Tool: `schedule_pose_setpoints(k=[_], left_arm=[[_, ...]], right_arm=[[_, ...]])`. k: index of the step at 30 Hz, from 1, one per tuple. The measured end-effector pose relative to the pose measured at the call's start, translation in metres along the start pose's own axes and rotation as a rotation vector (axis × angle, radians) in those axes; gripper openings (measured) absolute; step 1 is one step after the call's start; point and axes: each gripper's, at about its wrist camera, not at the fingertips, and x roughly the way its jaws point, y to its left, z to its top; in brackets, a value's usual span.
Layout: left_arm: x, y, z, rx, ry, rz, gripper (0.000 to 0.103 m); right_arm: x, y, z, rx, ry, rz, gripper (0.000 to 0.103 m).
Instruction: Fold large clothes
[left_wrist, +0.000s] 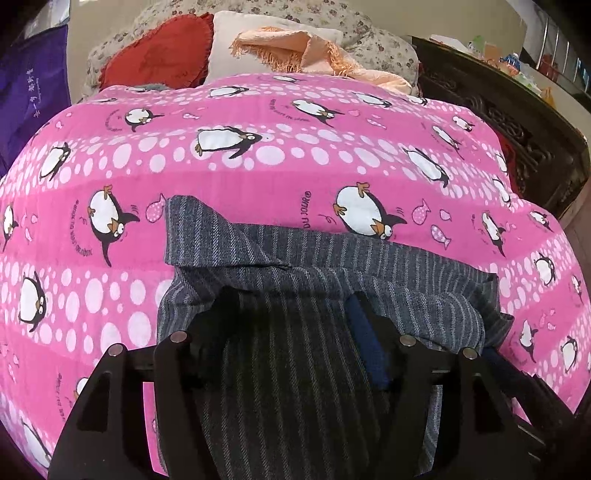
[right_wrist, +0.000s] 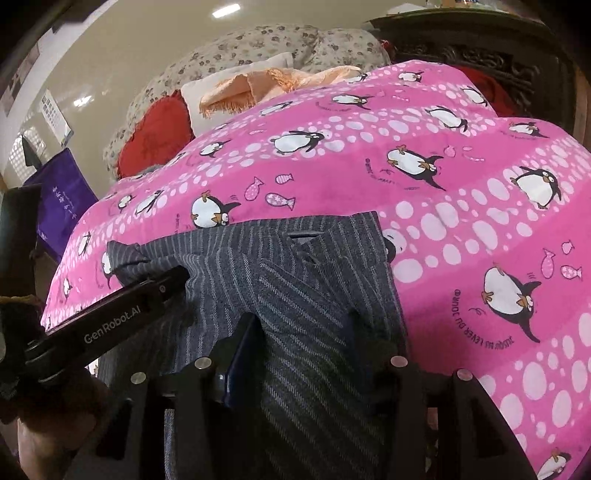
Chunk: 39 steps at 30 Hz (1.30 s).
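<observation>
Grey striped garment (left_wrist: 310, 280) lying on the pink penguin-print quilt (left_wrist: 258, 173) that covers the bed, at the near edge, bunched and partly folded over on itself, with one flap turned back toward the pillows. Left tool (left_wrist: 291, 325) set over the cloth, fingers well apart with a thick fold of the striped fabric filling the gap between them; blue pad on the right-hand finger (left_wrist: 365, 343) pressed against the cloth, the other finger dark and blurred, so a firm pinch cannot be told for sure. Right tool (right_wrist: 306, 332) likewise astride the garment (right_wrist: 295, 280), a ridge of fabric standing between the fingers, blue pad of the left-hand finger (right_wrist: 240, 354) touching the fold, the opposite finger mostly hidden by cloth; grip also uncertain. Seen from the right wrist, the left tool (right_wrist: 110, 321) coming in from the left, black bar lettered GenRobot.AI, its tip resting on the garment's left corner. Quilt (right_wrist: 461, 221) spread wide under everything. Beyond it, at the head of the bed, a red cushion (left_wrist: 155, 59), a cream pillow (left_wrist: 225, 48), a peach fringed cloth (left_wrist: 295, 48) and a flowered grey bedding roll (left_wrist: 369, 40). Dark carved wooden furniture (left_wrist: 517, 125) at the right, purple bag (left_wrist: 33, 85) at the left.
</observation>
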Motion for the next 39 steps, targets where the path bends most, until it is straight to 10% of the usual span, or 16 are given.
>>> schedule_pose_setpoints(k=[8, 15, 22, 28, 32, 39], left_arm=[[-0.057, 0.033, 0.016, -0.075, 0.054, -0.137, 0.066], [-0.103, 0.066, -0.058, 0.025, 0.054, -0.142, 0.072], [-0.103, 0.060, -0.116, -0.035, 0.049, -0.285, 0.076], [-0.096, 0.063, -0.121, -0.099, 0.067, -0.358, 0.080], [-0.091, 0.067, -0.113, -0.084, 0.064, -0.392, 0.081], [-0.103, 0.059, -0.110, -0.033, -0.035, -0.330, 0.031]], right_arm=[[-0.016, -0.010, 0.007, 0.041, 0.090, 0.075, 0.053], [-0.101, -0.058, -0.006, 0.047, -0.042, 0.170, 0.078], [-0.055, -0.074, -0.049, 0.146, 0.186, 0.393, 0.078], [-0.021, -0.081, -0.032, 0.223, 0.193, 0.535, 0.078], [-0.014, -0.056, -0.026, 0.016, 0.177, 0.567, 0.050], [-0.008, -0.055, -0.039, 0.079, 0.127, 0.563, 0.037]])
